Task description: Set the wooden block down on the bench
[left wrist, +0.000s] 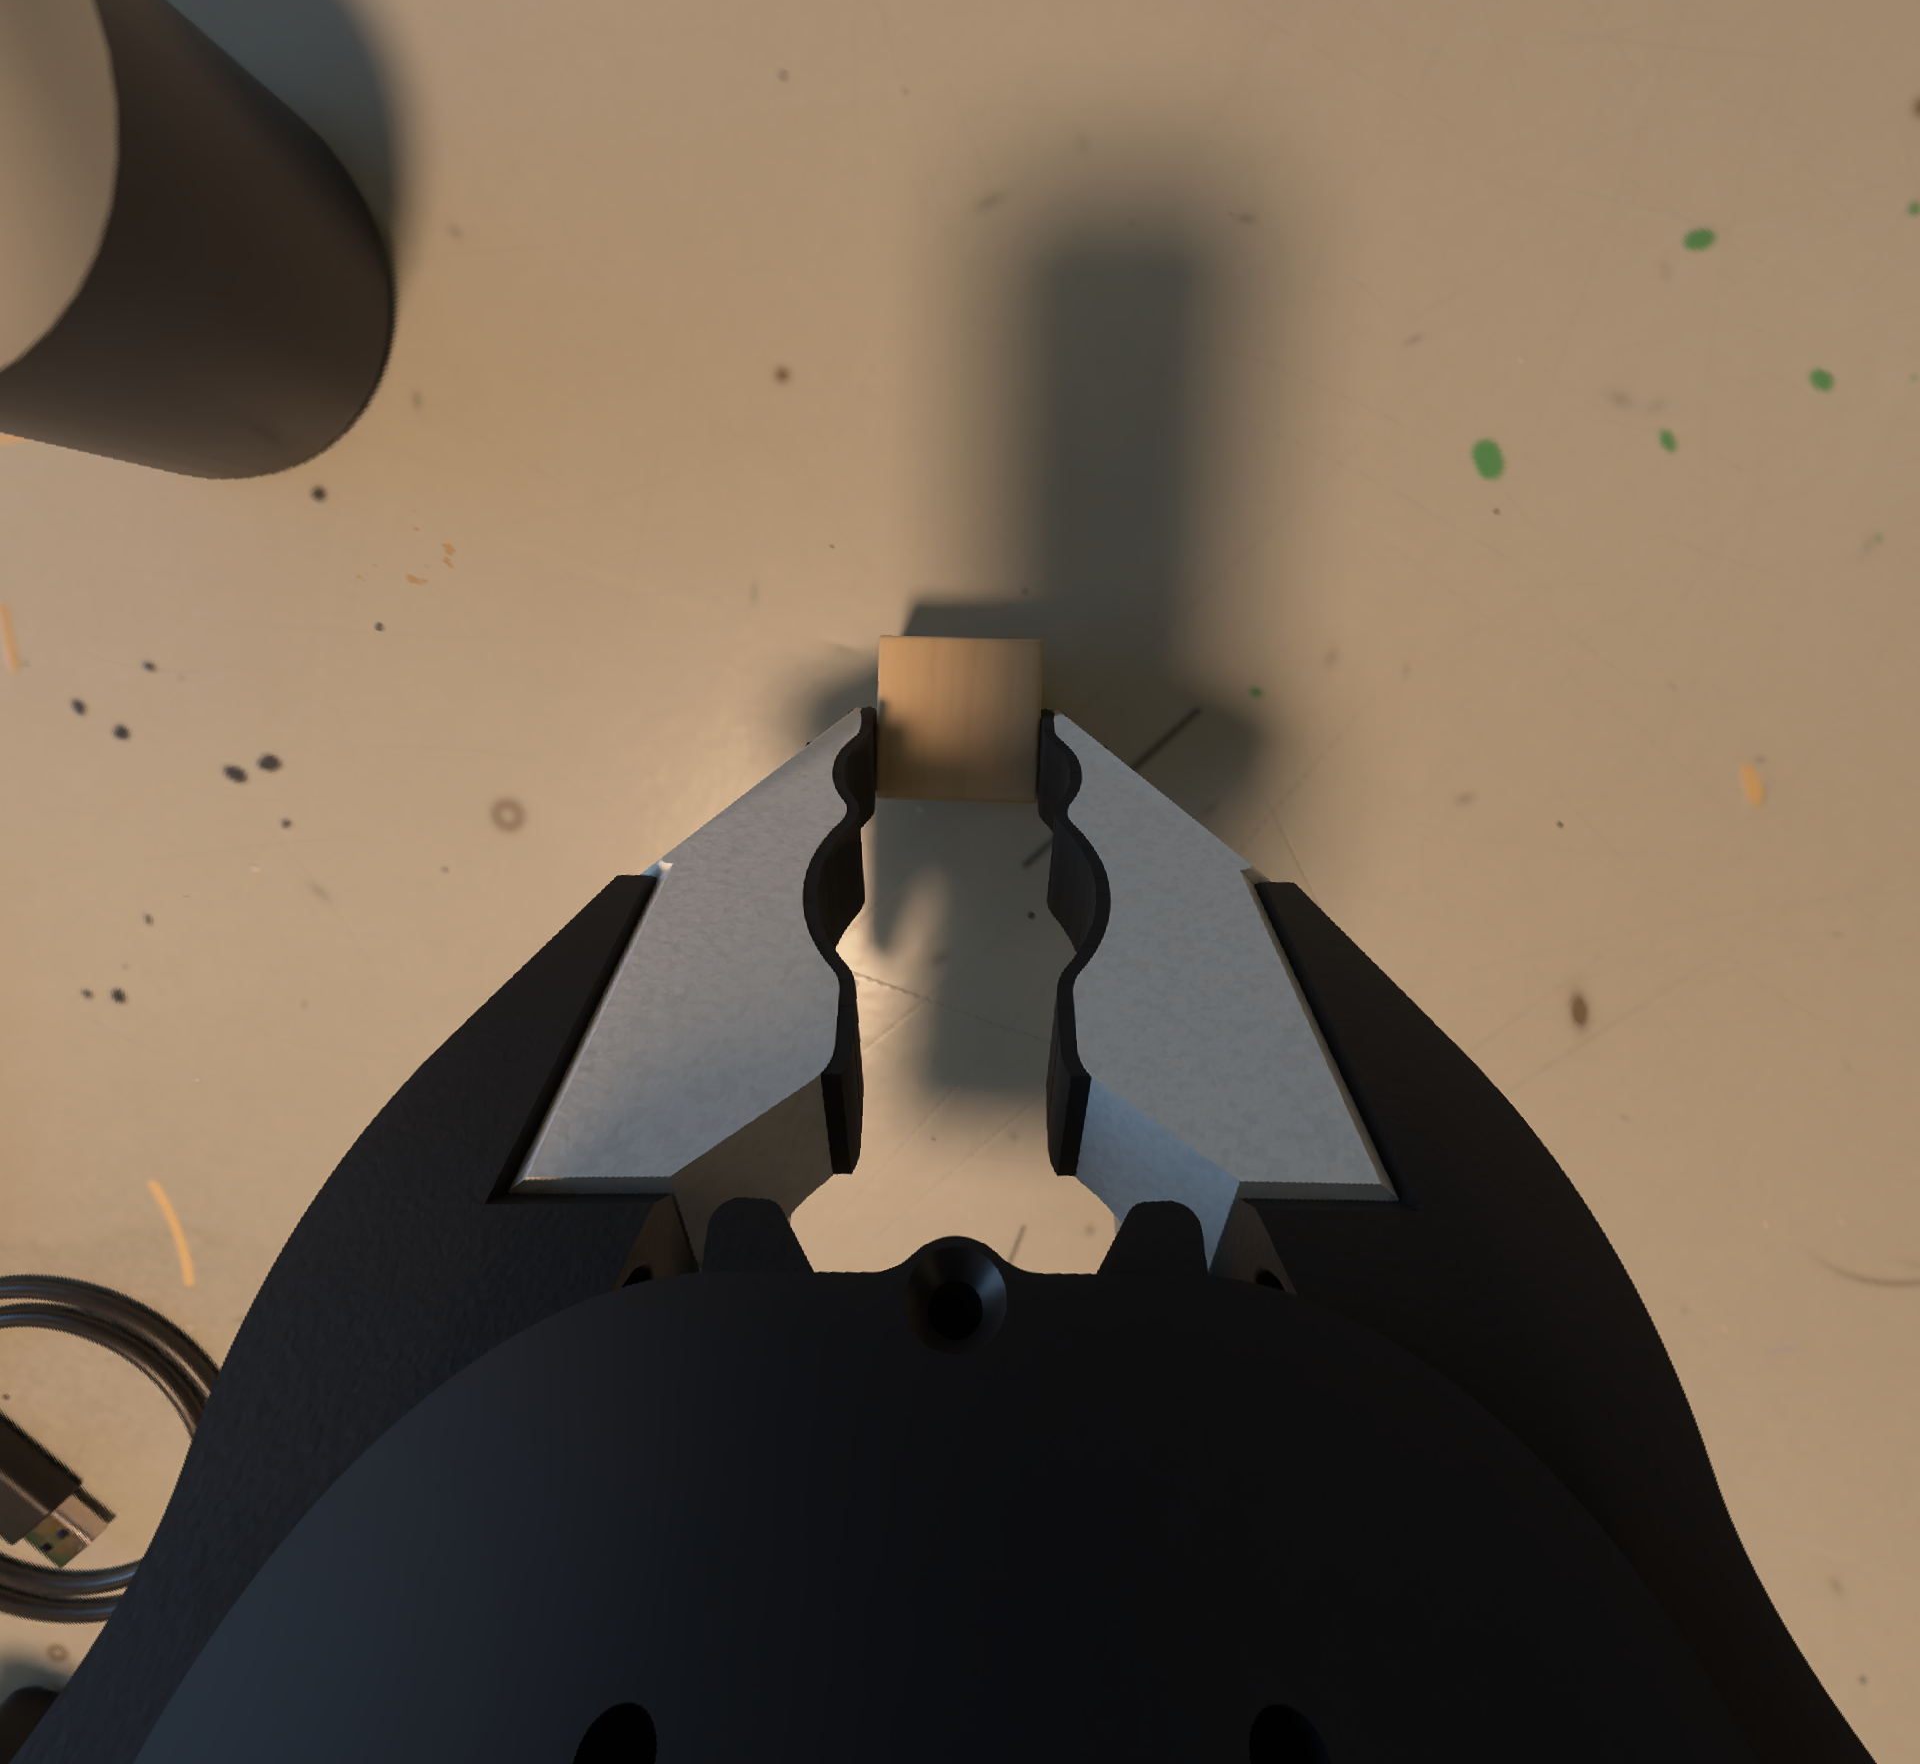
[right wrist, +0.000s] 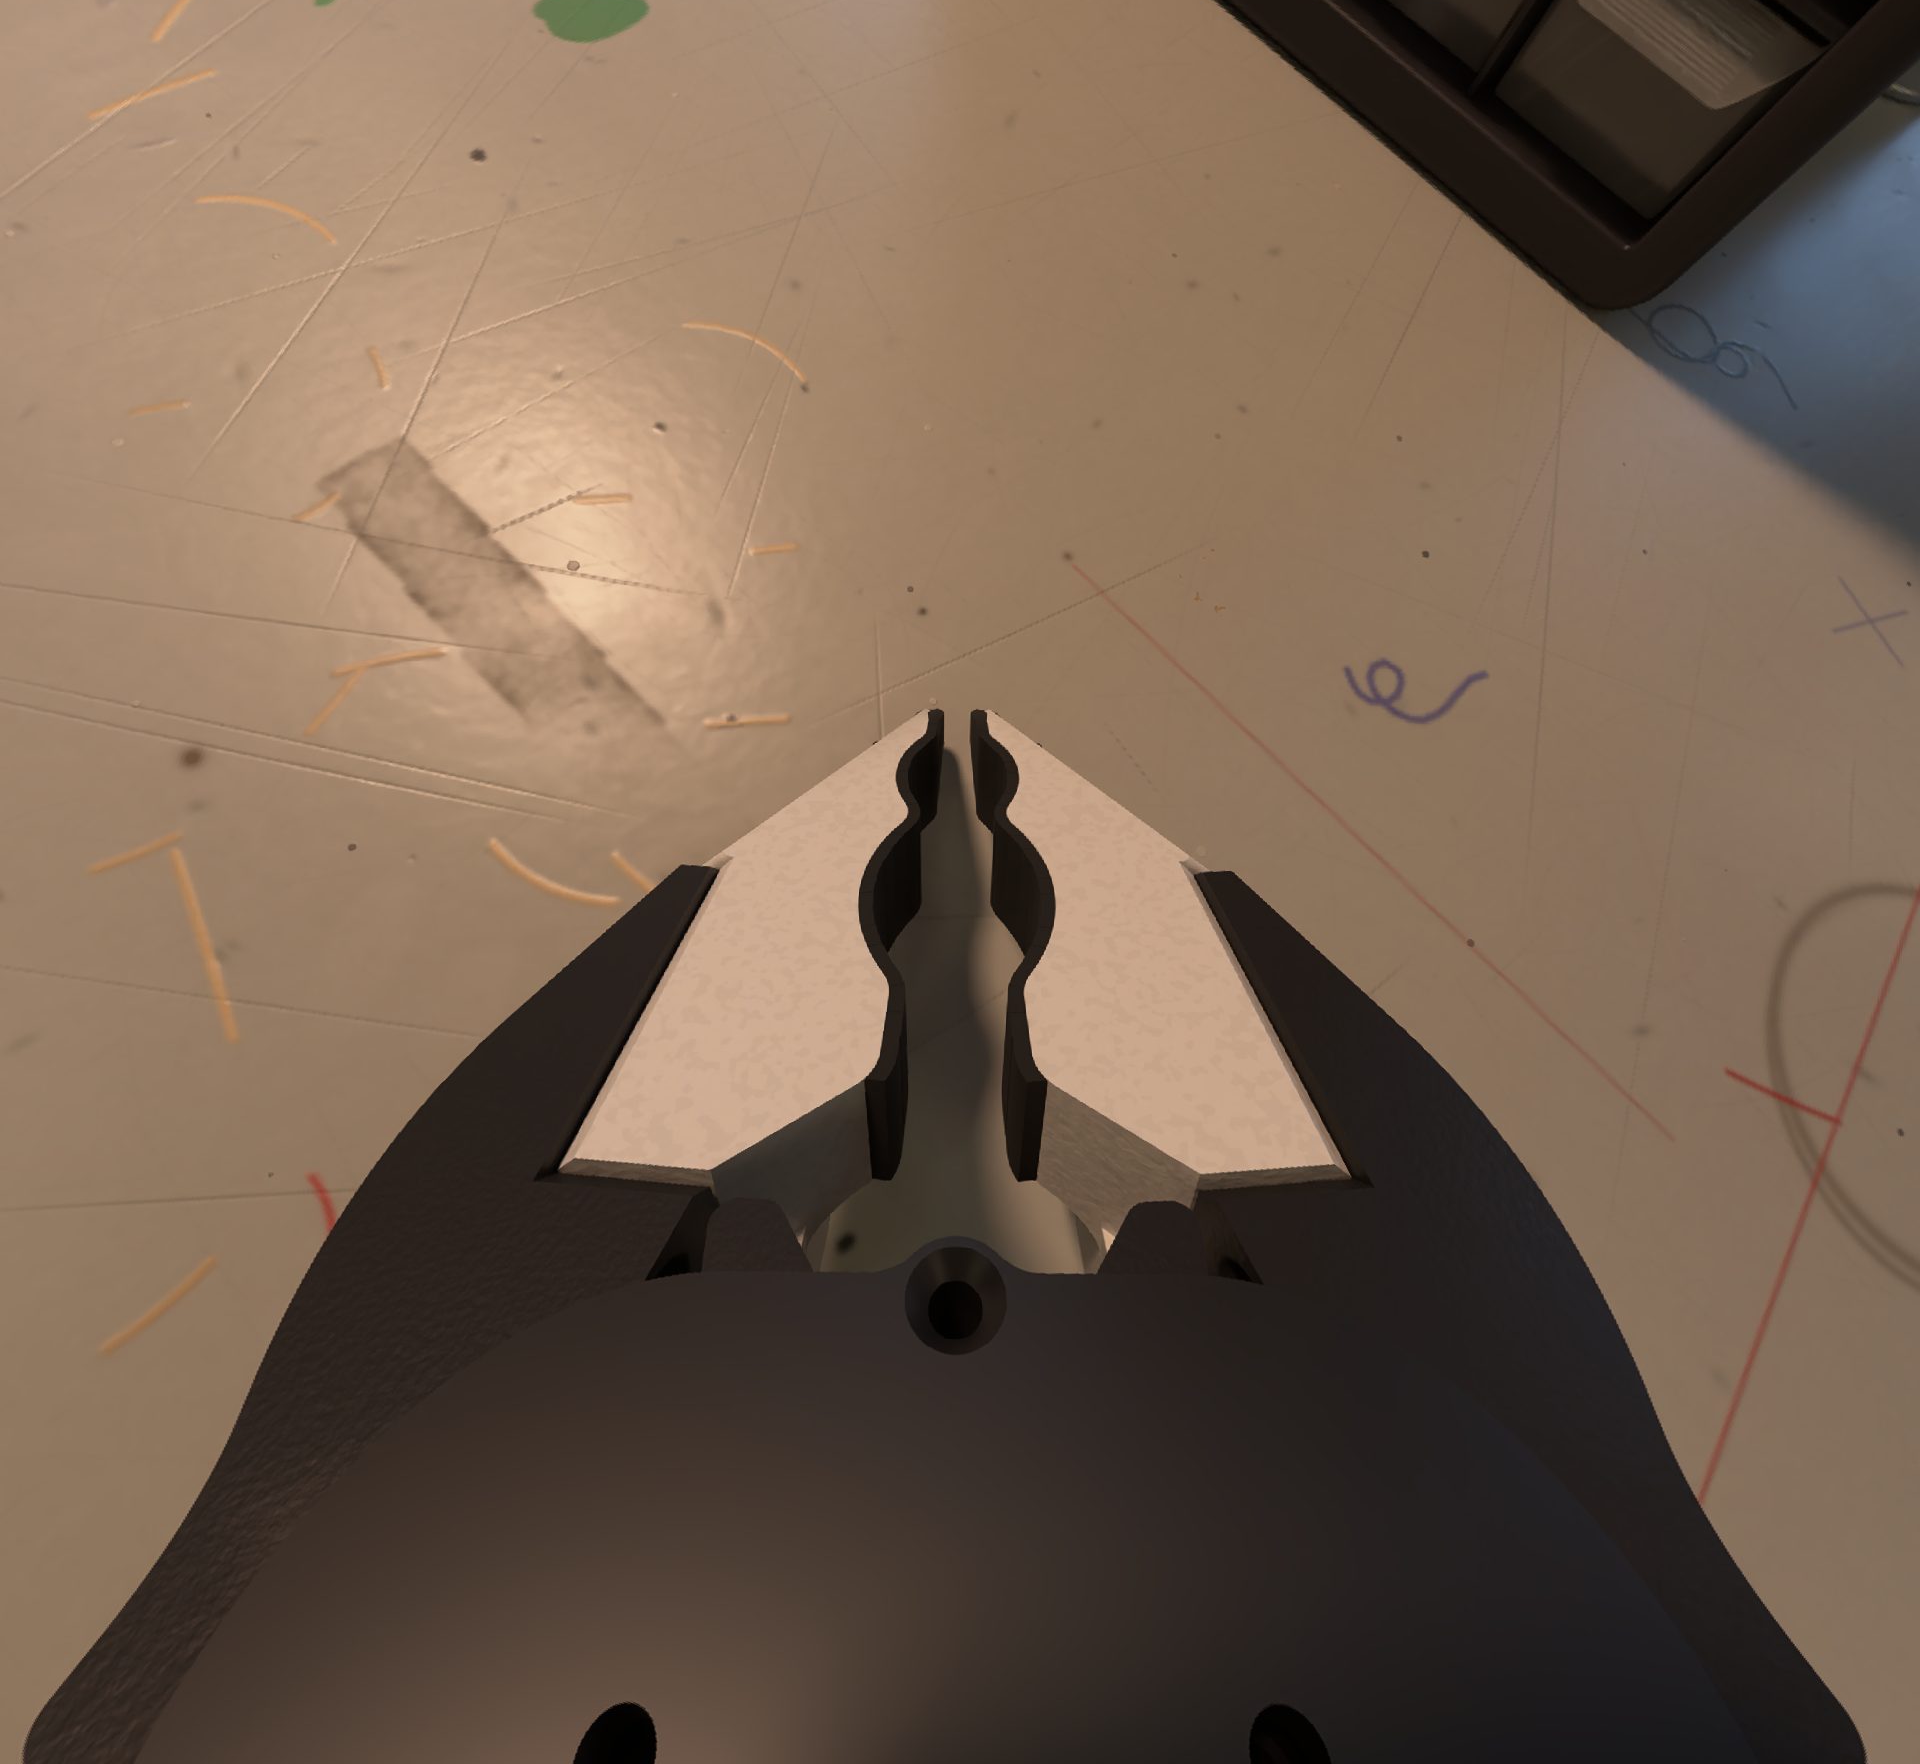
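The wooden block (left wrist: 958, 719) sat pinched between the two fingertips of the left gripper (left wrist: 958, 753), its pale top face square to the camera and its sides touching both black pads. It hung over the desk (left wrist: 1351, 104), with its own shadow falling on the surface just beyond and to the right; whether its underside already met the desk could not be told from this view. The step in hand looked like the lowering itself, near its end. The next move, as I judge it, called for bringing the block flat onto the surface and only then spreading the fingers, so it would not tip or drop.

Well off to the upper left stood a dark cylinder (left wrist: 197, 260), and a coiled black cable (left wrist: 94, 1465) lay at the lower left; neither crowded the spot.

The right gripper (right wrist: 954, 725) held nothing, its fingers pressed nearly together over scratched, paint-flecked desk, with a dark drawer unit (right wrist: 1538, 52) at the upper right.
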